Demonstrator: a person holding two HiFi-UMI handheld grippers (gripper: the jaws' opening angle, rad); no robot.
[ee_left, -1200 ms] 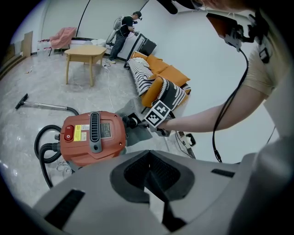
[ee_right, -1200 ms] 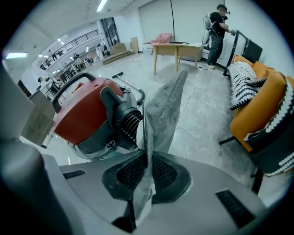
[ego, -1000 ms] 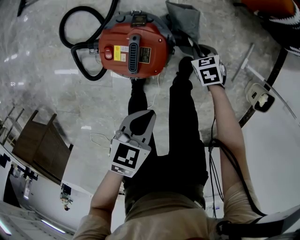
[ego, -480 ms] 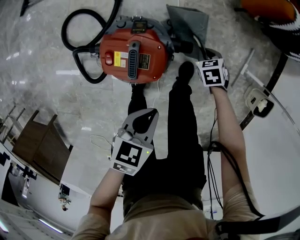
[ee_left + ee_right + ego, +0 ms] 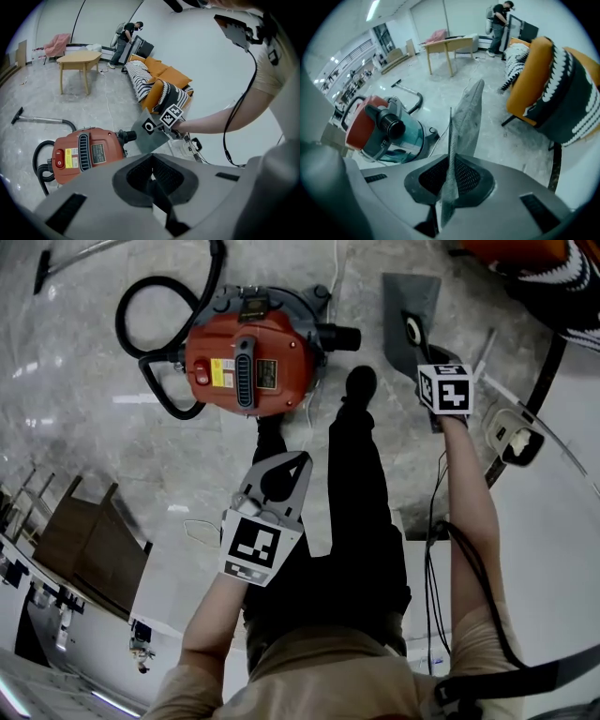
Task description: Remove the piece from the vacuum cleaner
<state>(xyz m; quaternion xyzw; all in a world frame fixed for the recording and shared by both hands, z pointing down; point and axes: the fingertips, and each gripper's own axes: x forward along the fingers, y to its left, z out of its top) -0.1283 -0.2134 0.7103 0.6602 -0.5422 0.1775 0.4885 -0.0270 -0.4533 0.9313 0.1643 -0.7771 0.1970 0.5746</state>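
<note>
**Head view.** The red vacuum cleaner stands on the marble floor at the far left, with its black hose looped on its left side. Its black inlet port points right and is bare. The grey piece, a flat panel with 1 round collar hole, hangs to the right of the port and apart from it. It is held by the right gripper. The left gripper hovers nearer the person, over the legs, and touches nothing.

**Left gripper view.** The 2 fingers lie together with nothing between them. Beyond them are the vacuum cleaner, the grey piece just right of the port, and the right gripper at its edge.

**Right gripper view.** The right gripper has its fingers clamped on the grey piece, which is seen edge-on and rises thin and upright from the pads. The vacuum cleaner sits to the left, well apart from the piece. An orange sofa stands at the right.

**Step in hand.** By this reading the piece is already free of the port, so the removal itself appears done. The next move probably calls for a steady grip while the piece is carried clear of the machine. It then needs to be lowered flat to the floor before the fingers part. The thin panel may swing or fold if it is moved fast.
</note>
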